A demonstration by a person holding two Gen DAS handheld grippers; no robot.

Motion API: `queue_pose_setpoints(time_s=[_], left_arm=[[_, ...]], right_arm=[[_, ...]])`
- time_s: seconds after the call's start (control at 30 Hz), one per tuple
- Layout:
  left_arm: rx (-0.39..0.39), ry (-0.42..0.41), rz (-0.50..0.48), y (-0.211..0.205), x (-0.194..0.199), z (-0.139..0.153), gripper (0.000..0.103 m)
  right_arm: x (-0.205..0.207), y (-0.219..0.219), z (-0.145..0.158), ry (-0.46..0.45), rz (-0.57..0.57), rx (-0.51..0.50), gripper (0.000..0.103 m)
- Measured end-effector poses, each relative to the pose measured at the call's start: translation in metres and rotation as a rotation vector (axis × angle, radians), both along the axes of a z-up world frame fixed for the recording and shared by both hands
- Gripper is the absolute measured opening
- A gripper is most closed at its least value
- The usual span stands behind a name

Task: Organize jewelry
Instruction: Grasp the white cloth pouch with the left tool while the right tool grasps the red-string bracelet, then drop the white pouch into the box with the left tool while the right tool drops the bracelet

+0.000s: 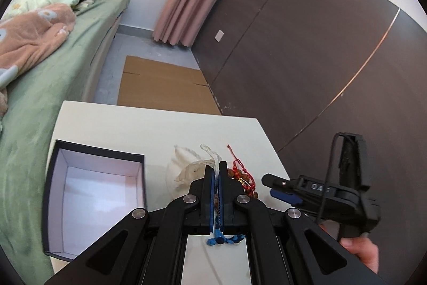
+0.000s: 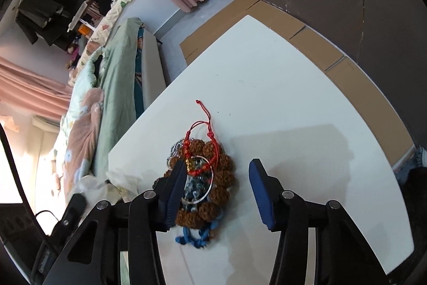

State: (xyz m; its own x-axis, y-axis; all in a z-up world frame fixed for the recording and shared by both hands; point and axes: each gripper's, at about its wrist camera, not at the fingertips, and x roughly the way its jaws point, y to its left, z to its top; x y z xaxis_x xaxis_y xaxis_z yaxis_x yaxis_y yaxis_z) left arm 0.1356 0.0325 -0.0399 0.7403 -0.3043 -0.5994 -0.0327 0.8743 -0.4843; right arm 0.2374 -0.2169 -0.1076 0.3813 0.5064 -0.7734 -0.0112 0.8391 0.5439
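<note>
So the left gripper (image 1: 216,172) has its fingers pinched tight on a pale string (image 1: 217,164) that runs back to a blue knotted cord (image 1: 217,241). The right gripper (image 2: 217,178) hangs over the jewelry pile (image 2: 210,186) with fingers spread wide, one blue pad (image 2: 177,188) touching the brown bead bracelet (image 2: 221,178). Red cord (image 2: 202,130) lies on top. Open black box (image 1: 93,202) sits on the white bench (image 1: 160,124), left of the pile, beside a crumpled sheer pouch (image 1: 184,164).
</note>
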Motion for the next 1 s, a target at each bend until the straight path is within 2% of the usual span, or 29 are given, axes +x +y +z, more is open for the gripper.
queue_pose_setpoints(time_s=[0.1, 0.2, 0.27, 0.33, 0.37, 0.43, 0.57, 0.7, 1.0], left_arm=[[-0.004, 0.0, 0.009, 0.006, -0.002, 0.001, 0.001], [-0.01, 0.0, 0.014, 0.009, -0.006, 0.002, 0.001], [-0.012, -0.002, 0.016, 0.01, -0.008, 0.003, 0.001], [-0.013, -0.004, 0.019, 0.011, -0.01, 0.004, 0.001], [-0.014, -0.005, 0.02, 0.012, -0.011, 0.005, 0.001], [-0.017, -0.002, 0.02, 0.012, -0.012, 0.006, 0.001], [-0.036, 0.0, 0.019, 0.014, -0.017, 0.01, 0.001], [-0.023, -0.02, 0.028, 0.018, -0.026, 0.018, 0.001], [0.029, -0.039, 0.101, 0.047, -0.04, 0.023, 0.001]], right_arm=[[0.005, 0.01, -0.002, -0.006, -0.001, -0.027, 0.048], [0.009, 0.021, -0.003, -0.009, 0.008, -0.073, 0.04], [0.011, 0.026, -0.005, -0.008, 0.012, -0.101, 0.028], [0.011, 0.032, -0.006, -0.017, 0.012, -0.152, 0.022], [0.01, 0.031, -0.005, -0.026, 0.011, -0.164, 0.014], [0.01, 0.031, -0.004, -0.037, 0.012, -0.177, 0.009], [0.007, 0.021, -0.002, -0.033, 0.0, -0.137, 0.009], [0.0, 0.015, 0.006, -0.046, -0.007, -0.076, 0.009], [-0.023, 0.027, 0.034, -0.148, 0.045, 0.057, 0.009]])
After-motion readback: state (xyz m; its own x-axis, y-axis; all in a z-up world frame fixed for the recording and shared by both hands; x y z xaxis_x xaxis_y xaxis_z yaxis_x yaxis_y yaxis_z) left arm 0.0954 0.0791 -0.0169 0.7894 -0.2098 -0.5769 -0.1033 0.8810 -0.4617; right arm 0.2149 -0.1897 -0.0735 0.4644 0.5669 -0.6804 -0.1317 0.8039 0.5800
